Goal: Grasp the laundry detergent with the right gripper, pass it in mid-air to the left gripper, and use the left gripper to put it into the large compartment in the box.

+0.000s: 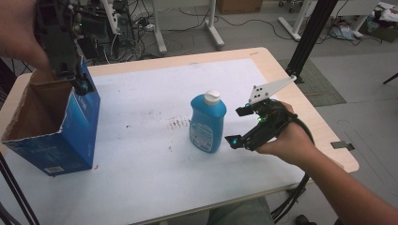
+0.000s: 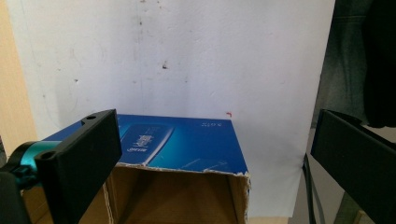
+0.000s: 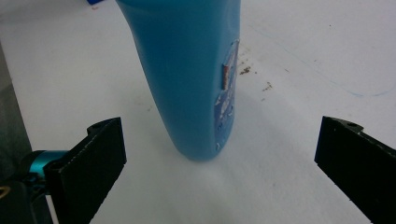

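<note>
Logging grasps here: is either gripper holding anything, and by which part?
Nothing is held. The right gripper is open beside the blue bottle; the left gripper is open over the box.

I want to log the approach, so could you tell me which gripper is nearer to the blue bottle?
Right. The right gripper is open just beside the blue bottle, jaws facing it; the left gripper hangs over the blue box, well away.

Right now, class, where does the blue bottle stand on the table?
In the high view the blue bottle stands upright mid-table on the white sheet, just left of the open right gripper, well right of the blue box.
</note>
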The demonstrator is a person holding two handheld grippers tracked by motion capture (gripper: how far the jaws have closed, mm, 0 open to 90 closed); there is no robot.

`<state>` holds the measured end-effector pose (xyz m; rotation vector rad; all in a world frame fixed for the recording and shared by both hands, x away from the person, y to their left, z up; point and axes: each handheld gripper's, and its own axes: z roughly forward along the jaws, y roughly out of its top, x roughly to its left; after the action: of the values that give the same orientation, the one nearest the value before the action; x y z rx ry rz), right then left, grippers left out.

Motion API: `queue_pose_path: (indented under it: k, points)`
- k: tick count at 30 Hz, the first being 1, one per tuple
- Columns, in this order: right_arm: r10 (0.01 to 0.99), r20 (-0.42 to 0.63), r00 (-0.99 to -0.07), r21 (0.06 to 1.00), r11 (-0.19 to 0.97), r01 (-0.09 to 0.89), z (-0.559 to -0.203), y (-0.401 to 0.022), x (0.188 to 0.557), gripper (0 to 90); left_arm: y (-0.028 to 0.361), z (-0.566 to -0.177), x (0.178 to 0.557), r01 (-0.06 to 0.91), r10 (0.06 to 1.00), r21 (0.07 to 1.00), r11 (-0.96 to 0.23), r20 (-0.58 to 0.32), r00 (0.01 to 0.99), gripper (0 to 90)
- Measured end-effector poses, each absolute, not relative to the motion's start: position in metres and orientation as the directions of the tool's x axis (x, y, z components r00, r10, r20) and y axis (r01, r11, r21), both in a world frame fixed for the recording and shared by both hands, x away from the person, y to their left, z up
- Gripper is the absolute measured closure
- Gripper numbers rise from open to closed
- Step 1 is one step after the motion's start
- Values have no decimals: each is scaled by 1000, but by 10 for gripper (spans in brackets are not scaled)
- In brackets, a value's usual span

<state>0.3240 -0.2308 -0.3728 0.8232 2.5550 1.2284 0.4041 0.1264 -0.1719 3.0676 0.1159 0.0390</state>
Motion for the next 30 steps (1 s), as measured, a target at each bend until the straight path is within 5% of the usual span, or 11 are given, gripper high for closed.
queue_pose_path:
  k: [19, 30]
  points:
    - [658, 136, -741, 869, 279, 408, -419, -199, 315, 10, 131, -175, 406, 86, 87, 76, -993, 17, 996, 16]
    - [684, 124, -719, 885, 251, 391, -427, -187, 319, 11, 134, -175, 407, 102, 104, 82, -991, 19, 994, 16]
